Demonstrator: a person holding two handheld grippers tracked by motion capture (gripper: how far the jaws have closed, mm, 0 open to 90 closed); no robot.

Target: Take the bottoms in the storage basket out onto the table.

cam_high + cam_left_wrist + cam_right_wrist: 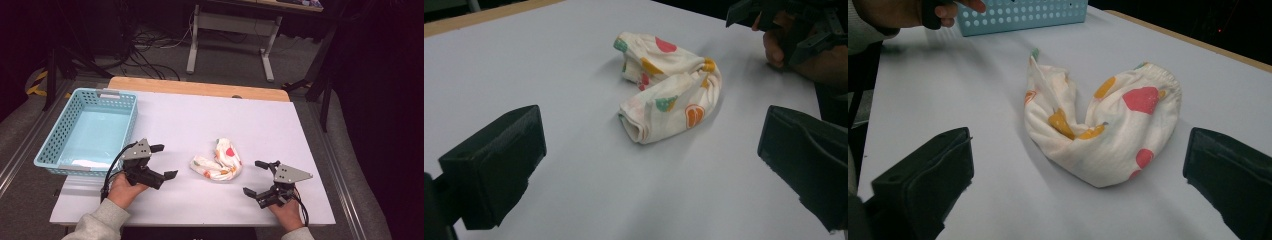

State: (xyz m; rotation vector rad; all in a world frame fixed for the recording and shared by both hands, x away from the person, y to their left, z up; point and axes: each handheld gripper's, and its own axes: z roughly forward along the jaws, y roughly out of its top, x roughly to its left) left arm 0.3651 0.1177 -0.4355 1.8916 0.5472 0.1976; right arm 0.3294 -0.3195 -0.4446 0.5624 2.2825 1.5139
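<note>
With the basket (86, 131) at the bench's (165, 120) far left, the left tongs (163, 162) and right tongs (253, 178) both gape wide and empty either side of the crumpled cloth (218, 161) mid-bench, so a shallow pinch would likely snag one loose fold and drop it.

Room's pretty dim, with the white counter (200, 125) the one bright spot and a strip of bare wood (200, 89) along its far edge. Grey carpet floor (225, 60) beyond it, with a tangle of black cables (145, 50) far left and a white-legged desk frame (232, 30) behind. Yellow-black hazard tape (36, 82) sits far left.
</note>
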